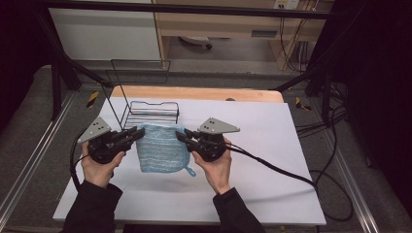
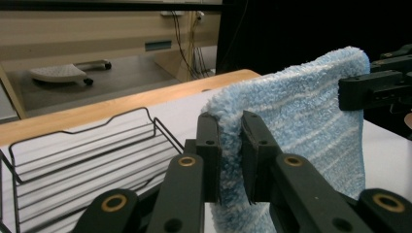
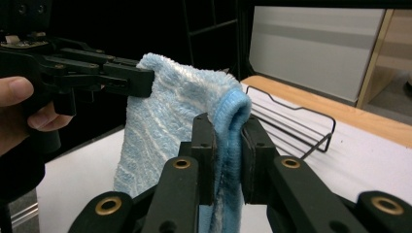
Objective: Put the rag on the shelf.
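Observation:
A light blue striped towel [image 1: 160, 148] hangs between my two grippers above the white table [image 1: 272, 145], its lower edge and small loop near the tabletop. My left gripper [image 1: 138, 132] is shut on the towel's upper left corner; in the left gripper view the cloth [image 2: 301, 111] is pinched between the two black jaws. My right gripper [image 1: 181, 136] is shut on the upper right corner, where the towel's bound edge [image 3: 233, 121] folds over between the jaws. The two grippers face each other across the towel.
A black wire rack [image 1: 150, 112] stands just behind the towel, with a tall wire frame [image 1: 138, 73] rising at its back. Behind it runs the table's wooden edge [image 1: 194, 93]. Cables [image 1: 272, 167] trail from the right gripper over the table's right side.

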A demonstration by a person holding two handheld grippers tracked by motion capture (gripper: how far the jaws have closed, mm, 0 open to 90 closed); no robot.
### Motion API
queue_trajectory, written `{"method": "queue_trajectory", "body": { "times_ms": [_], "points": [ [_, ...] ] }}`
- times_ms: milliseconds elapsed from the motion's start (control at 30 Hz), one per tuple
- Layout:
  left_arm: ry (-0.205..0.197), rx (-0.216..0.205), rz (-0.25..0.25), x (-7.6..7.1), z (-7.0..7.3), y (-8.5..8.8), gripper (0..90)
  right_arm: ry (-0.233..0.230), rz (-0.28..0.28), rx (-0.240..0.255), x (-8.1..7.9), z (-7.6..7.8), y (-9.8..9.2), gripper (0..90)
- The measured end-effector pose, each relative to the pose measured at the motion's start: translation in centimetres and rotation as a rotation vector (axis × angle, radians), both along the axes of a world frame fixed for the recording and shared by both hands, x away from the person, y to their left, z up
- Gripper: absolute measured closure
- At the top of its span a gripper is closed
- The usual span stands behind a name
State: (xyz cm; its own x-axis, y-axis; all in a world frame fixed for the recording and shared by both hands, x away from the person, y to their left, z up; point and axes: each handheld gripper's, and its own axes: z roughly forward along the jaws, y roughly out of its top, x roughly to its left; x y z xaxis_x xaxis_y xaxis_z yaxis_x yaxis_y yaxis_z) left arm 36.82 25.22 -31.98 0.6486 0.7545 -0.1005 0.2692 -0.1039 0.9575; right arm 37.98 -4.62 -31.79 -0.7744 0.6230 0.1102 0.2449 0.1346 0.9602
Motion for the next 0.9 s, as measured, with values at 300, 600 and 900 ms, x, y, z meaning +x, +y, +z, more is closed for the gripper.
{"method": "queue_trajectory", "body": {
  "times_ms": [300, 600, 900],
  "points": [
    [-0.052, -0.040, 0.015, 0.3, 1.8, 0.8, 79.4, -0.066, -0.008, 0.009, 0.1, 2.2, 0.9, 78.9],
    [-0.102, -0.074, 0.030, 1.1, 3.5, 1.4, 79.6, -0.122, -0.016, 0.010, 0.7, 4.2, 1.7, 79.0],
    [-0.169, -0.109, 0.051, 1.2, 5.2, 2.0, 79.8, -0.179, -0.029, 0.035, 1.0, 5.7, 2.3, 79.0]
  ]
}}
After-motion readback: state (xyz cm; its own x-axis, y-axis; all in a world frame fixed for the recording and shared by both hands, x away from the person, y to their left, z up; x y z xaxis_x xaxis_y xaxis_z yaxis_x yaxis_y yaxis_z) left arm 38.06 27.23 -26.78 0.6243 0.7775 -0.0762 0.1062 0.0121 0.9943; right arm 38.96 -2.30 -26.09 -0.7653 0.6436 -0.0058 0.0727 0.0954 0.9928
